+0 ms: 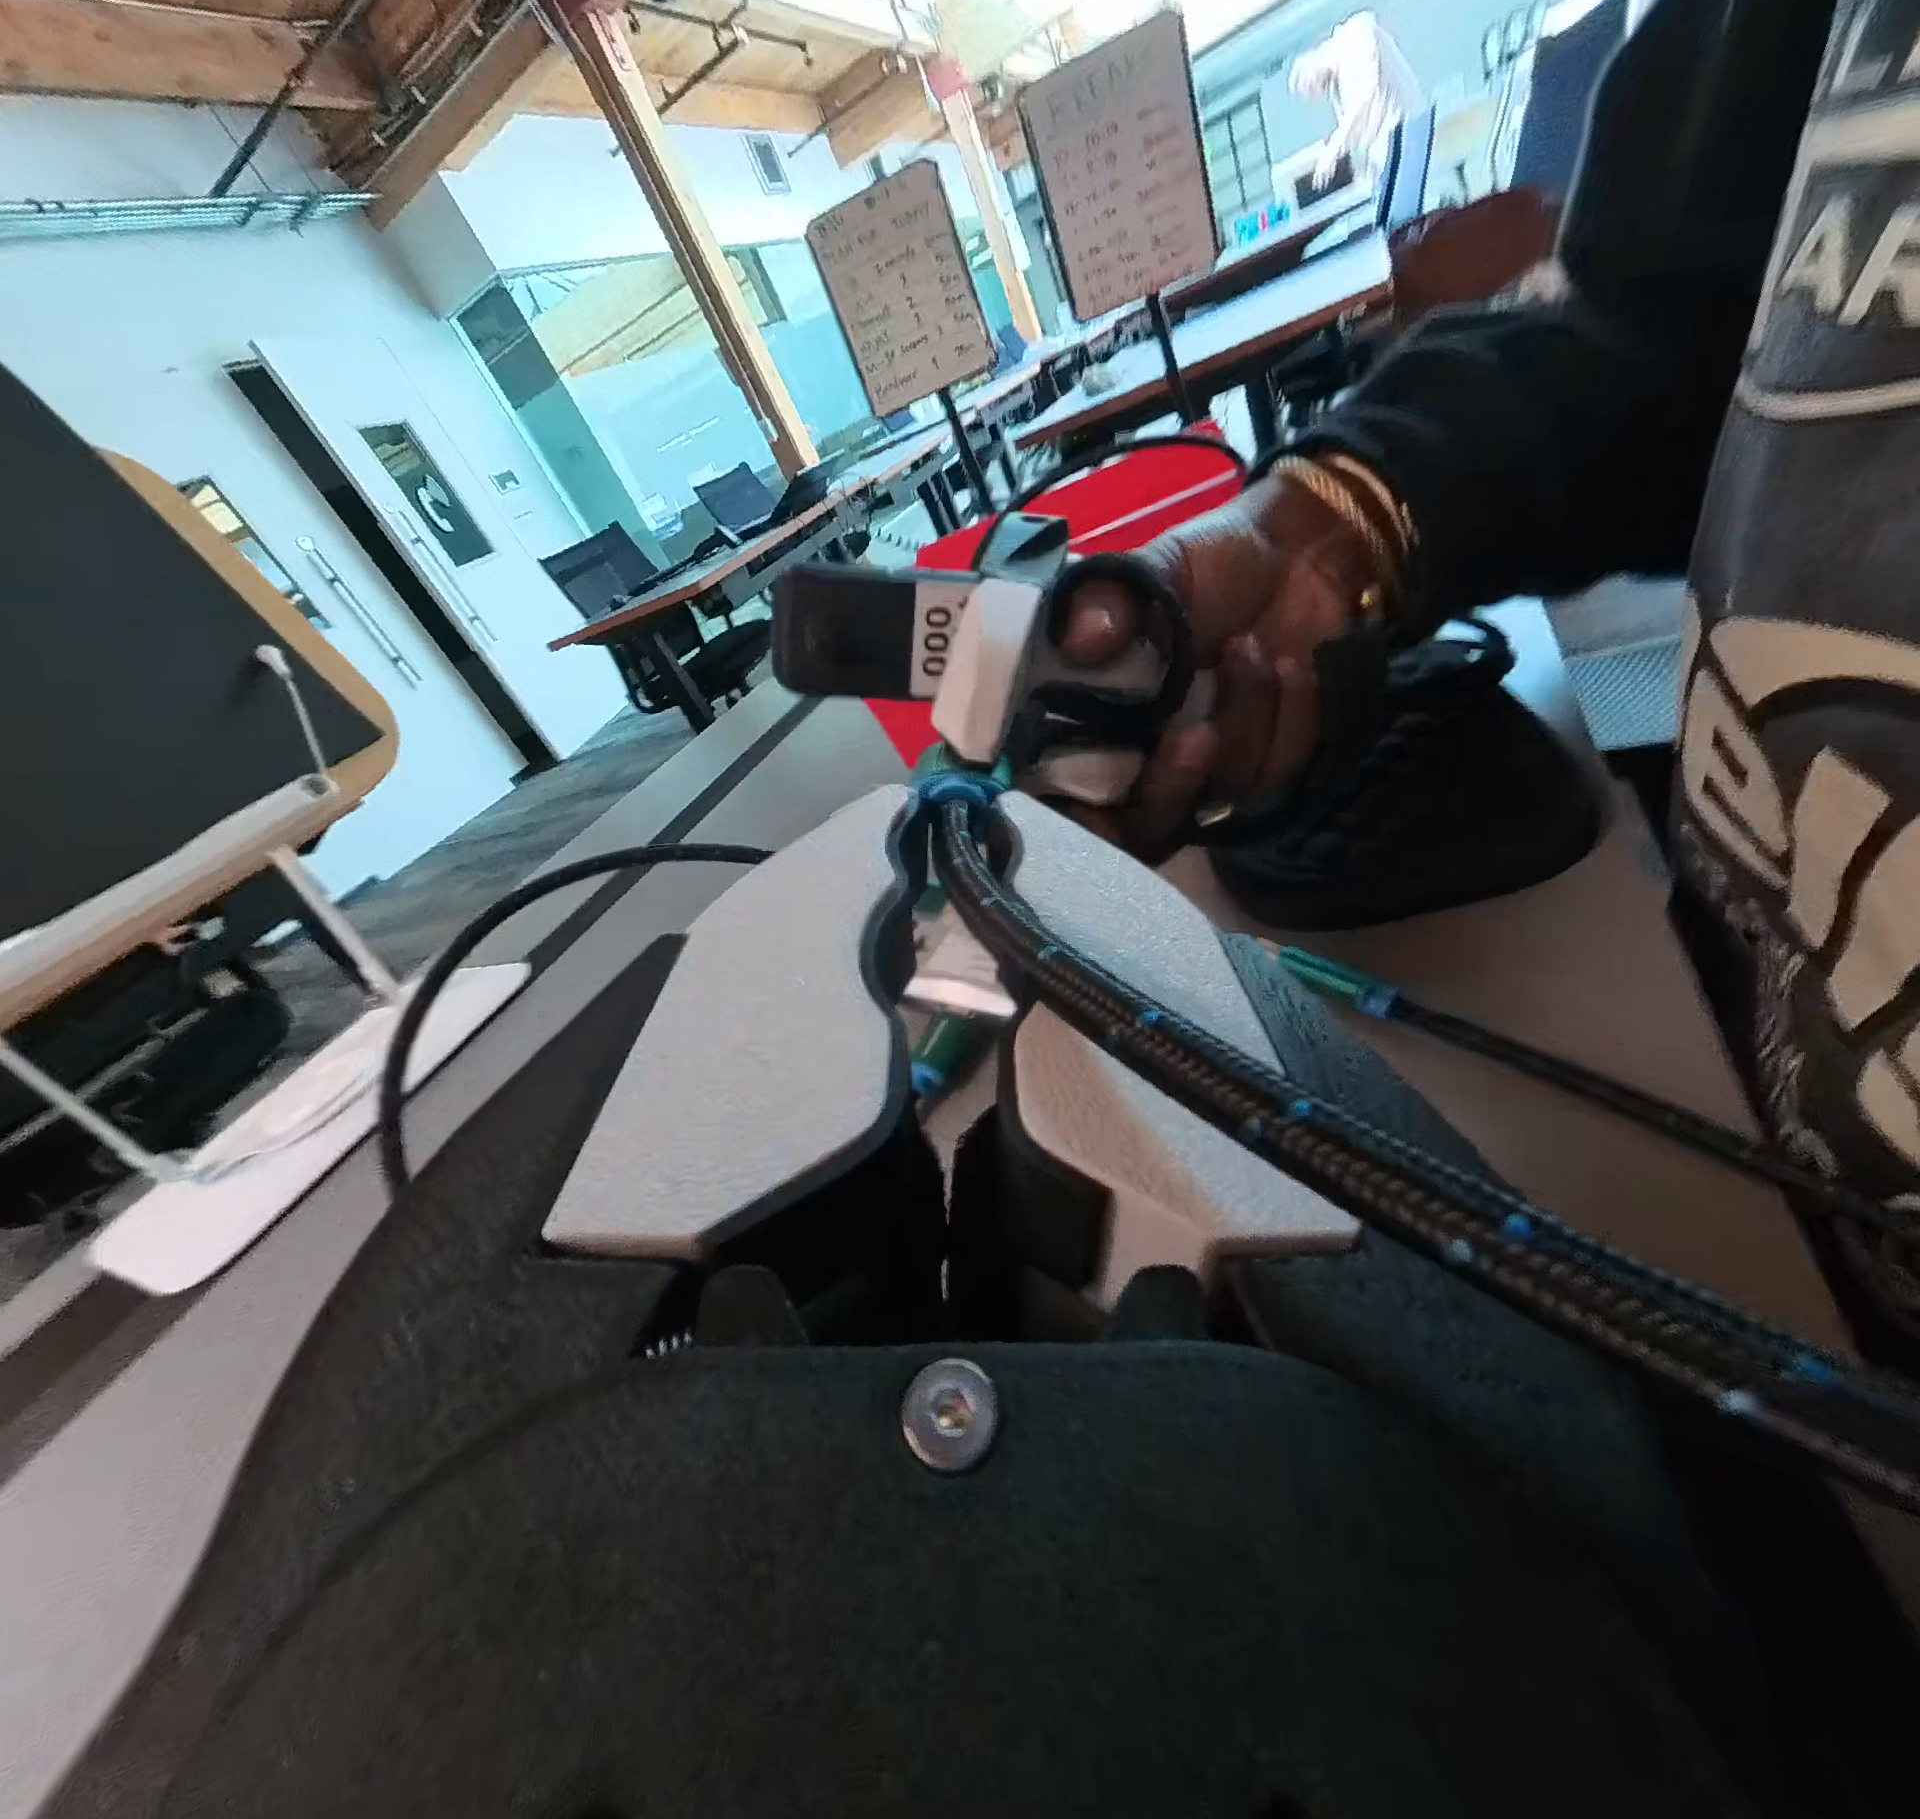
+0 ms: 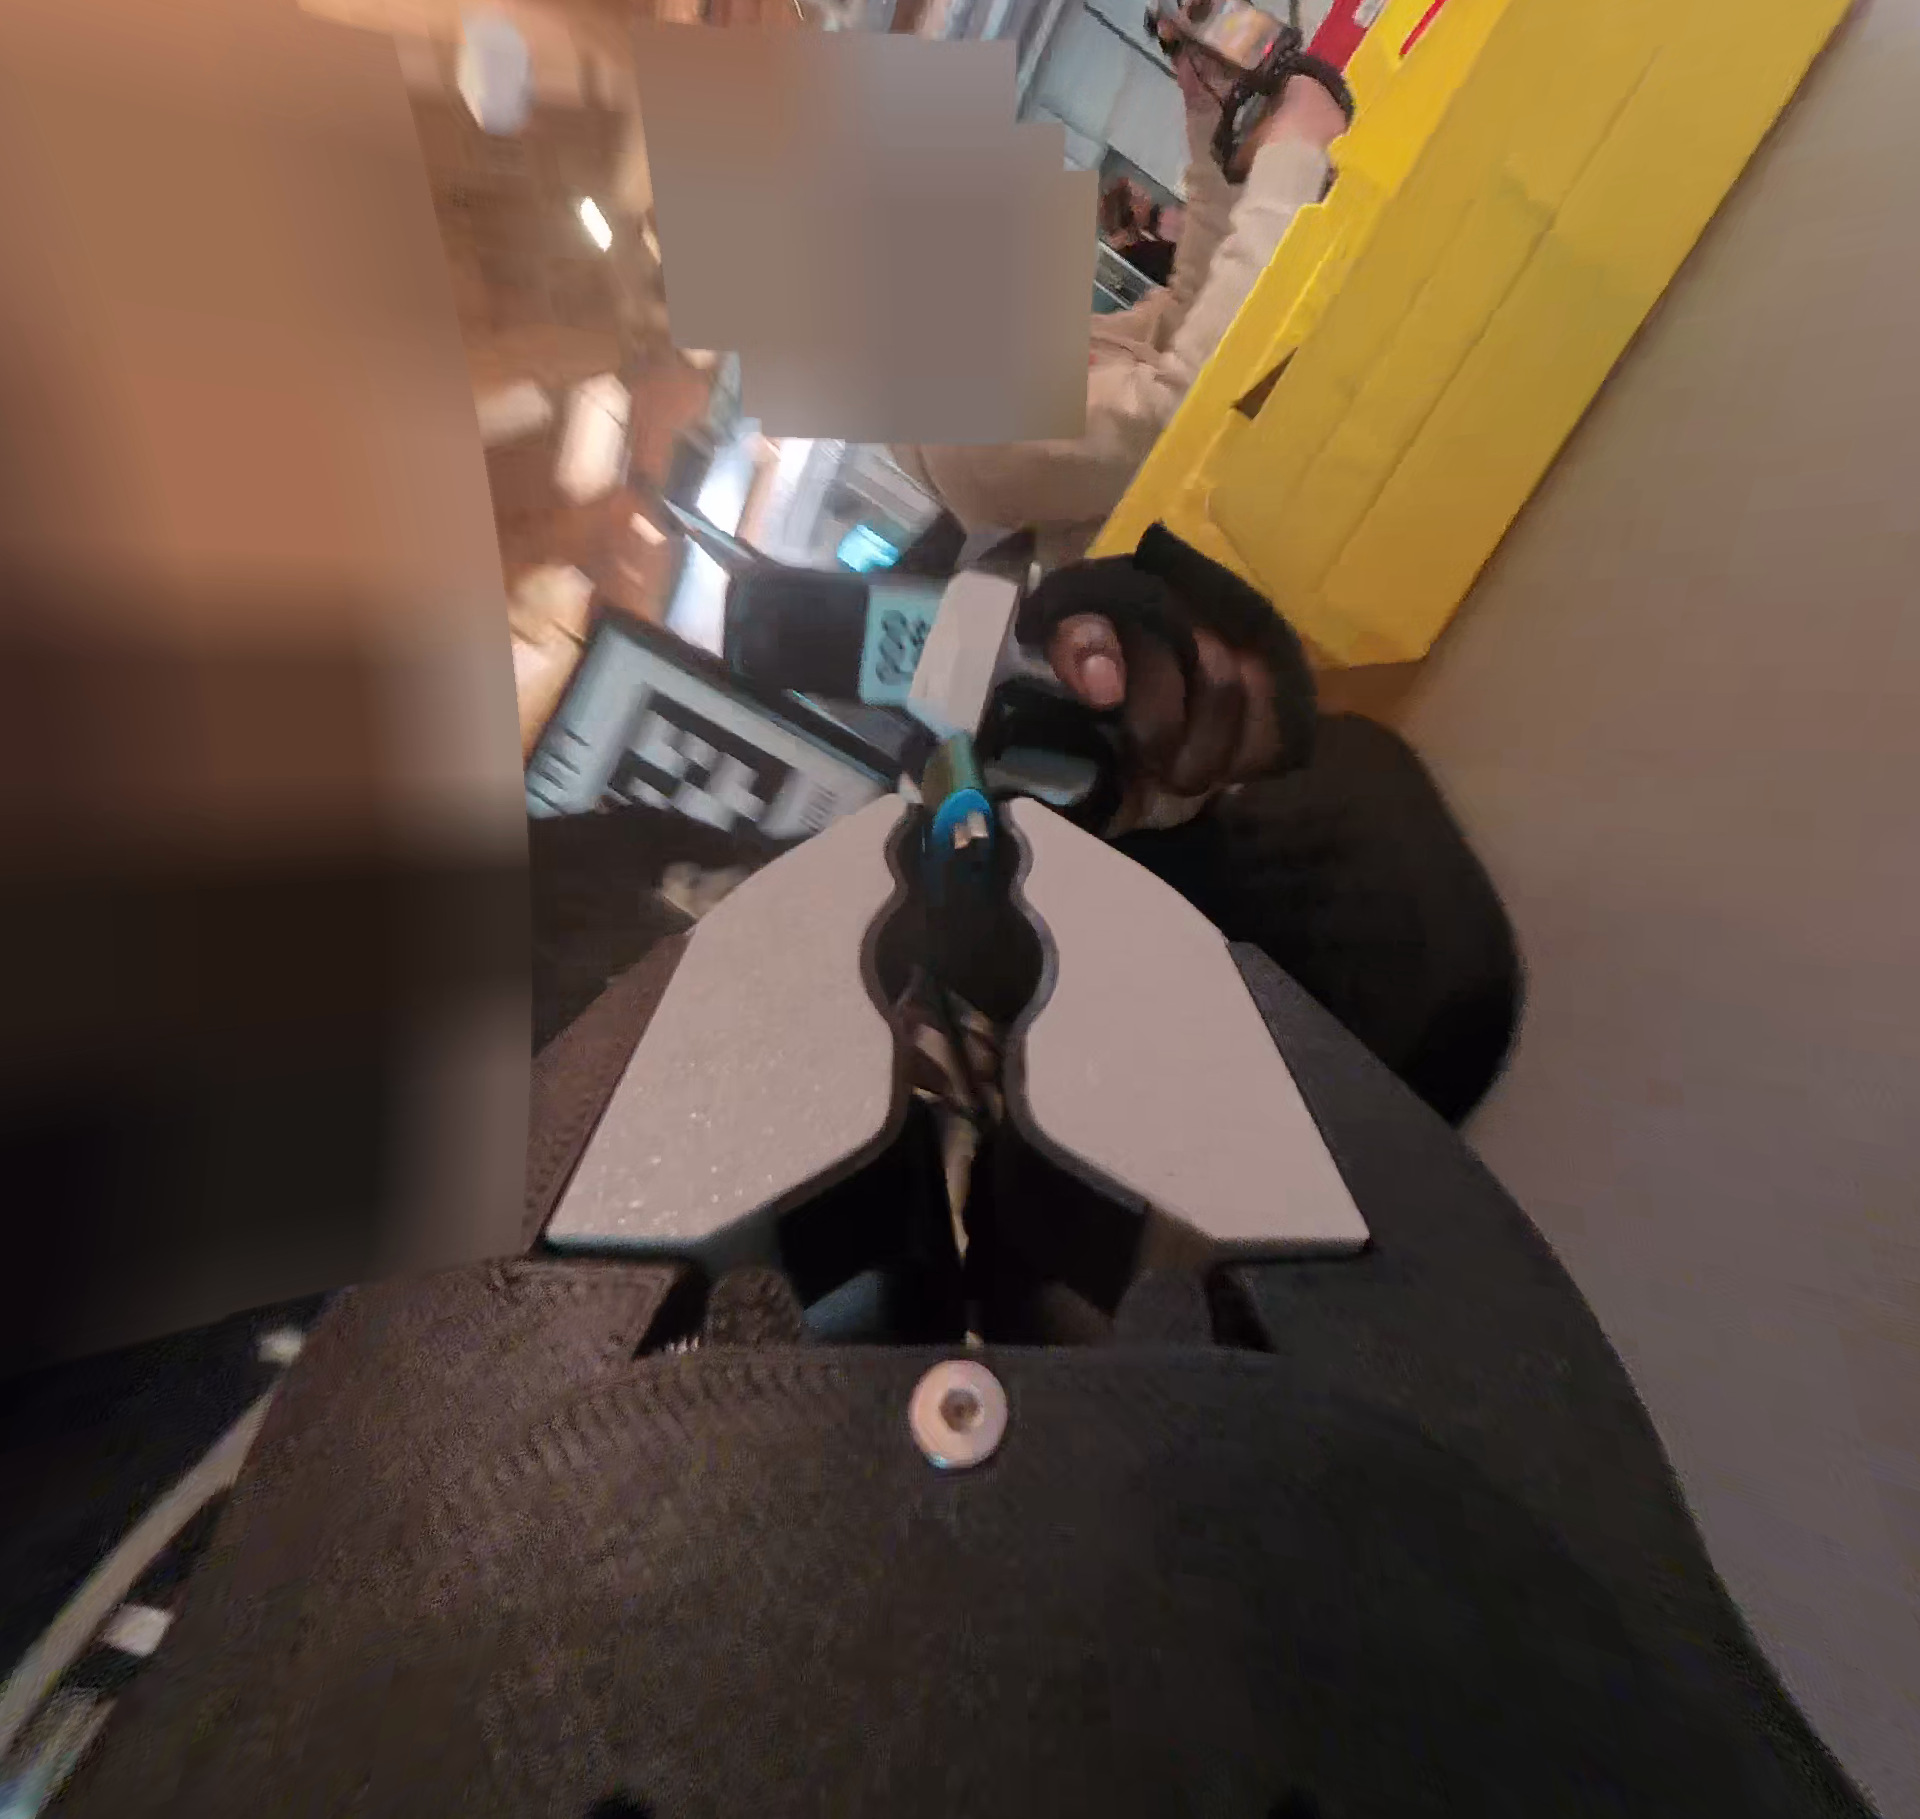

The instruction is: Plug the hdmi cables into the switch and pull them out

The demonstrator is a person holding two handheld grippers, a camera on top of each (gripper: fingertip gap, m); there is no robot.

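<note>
In the left wrist view my left gripper [image 1: 951, 805] is shut on a black braided HDMI cable [image 1: 1247, 1094] at its blue collar [image 1: 951, 790]. The cable runs back to the lower right. A silver plug tip [image 1: 956, 985] and a green piece [image 1: 943, 1042] show low between the fingers. My right gripper [image 1: 982, 767], held by a hand [image 1: 1226, 647], meets it tip to tip. In the right wrist view my right gripper [image 2: 961, 819] is shut on a blue-green plug [image 2: 961, 834], with the left gripper [image 2: 961, 756] just beyond. I cannot make out the switch.
A second cable with a green plug [image 1: 1335, 969] lies on the table [image 1: 1558, 990] to the right. A black bag [image 1: 1434, 793] and a red box [image 1: 1101, 512] sit behind. A monitor stand [image 1: 312, 1073] stands left. A yellow box [image 2: 1507, 263] lies right.
</note>
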